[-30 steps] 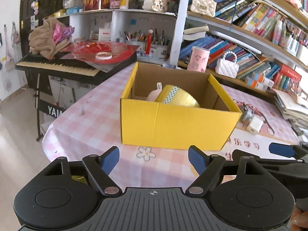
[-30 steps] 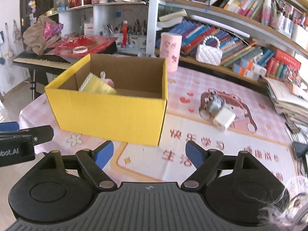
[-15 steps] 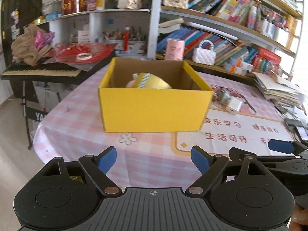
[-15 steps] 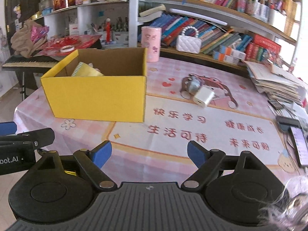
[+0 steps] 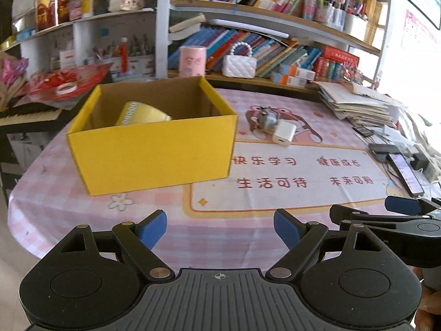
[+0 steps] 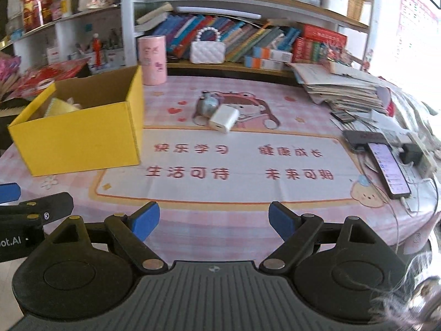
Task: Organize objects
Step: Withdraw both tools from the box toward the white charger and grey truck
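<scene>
A yellow cardboard box (image 5: 154,154) stands open on the pink checked table, also in the right wrist view (image 6: 80,138). A yellow tape roll (image 5: 142,114) lies inside it. A white charger block (image 5: 284,133) and a grey metal object (image 5: 266,117) lie right of the box; both show in the right wrist view, the charger (image 6: 223,118) and the grey object (image 6: 208,104). My left gripper (image 5: 220,227) is open and empty near the table's front edge. My right gripper (image 6: 213,222) is open and empty beside it.
A pink cylinder (image 6: 153,59) and a white handbag (image 6: 206,51) stand at the back by full bookshelves. A paper stack (image 6: 344,88), phones (image 6: 388,168) and cables lie at the right. A keyboard piano (image 5: 24,113) stands left of the table.
Both grippers have pulled back from the box and swung right, so more of the table and its right side shows. Both stayed open and empty.
</scene>
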The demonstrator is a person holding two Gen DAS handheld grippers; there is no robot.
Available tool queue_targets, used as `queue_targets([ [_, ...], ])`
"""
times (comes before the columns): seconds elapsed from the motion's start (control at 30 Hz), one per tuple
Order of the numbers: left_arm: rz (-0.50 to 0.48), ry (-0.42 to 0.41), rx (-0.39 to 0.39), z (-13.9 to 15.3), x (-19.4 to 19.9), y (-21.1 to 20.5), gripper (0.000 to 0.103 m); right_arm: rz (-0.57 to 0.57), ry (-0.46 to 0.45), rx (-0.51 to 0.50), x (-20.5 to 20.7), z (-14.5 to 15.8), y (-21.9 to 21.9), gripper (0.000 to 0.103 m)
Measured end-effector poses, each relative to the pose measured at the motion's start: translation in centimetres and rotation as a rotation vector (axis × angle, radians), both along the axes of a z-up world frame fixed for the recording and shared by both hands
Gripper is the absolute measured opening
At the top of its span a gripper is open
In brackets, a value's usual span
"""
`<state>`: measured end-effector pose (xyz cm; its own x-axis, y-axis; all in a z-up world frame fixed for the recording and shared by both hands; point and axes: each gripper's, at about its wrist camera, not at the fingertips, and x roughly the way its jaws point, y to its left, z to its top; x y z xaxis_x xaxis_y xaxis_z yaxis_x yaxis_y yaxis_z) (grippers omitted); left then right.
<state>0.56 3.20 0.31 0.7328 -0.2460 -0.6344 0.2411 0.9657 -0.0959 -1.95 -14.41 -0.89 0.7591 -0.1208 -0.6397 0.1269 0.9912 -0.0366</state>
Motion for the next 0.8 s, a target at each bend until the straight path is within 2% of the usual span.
queue_targets([
  [0.33,-0.028,0.02,-0.012,-0.6,2.4,-3.3,0.087,-0.036,0.018,-0.008,1.7,-0.4,-2.9,0.086],
  [0.8,-0.027,0.05,-0.003,-1.4,7.9,-10.2,0.087,-0.012,0.035,0.001,8.2,-0.7,-9.2,0.086],
])
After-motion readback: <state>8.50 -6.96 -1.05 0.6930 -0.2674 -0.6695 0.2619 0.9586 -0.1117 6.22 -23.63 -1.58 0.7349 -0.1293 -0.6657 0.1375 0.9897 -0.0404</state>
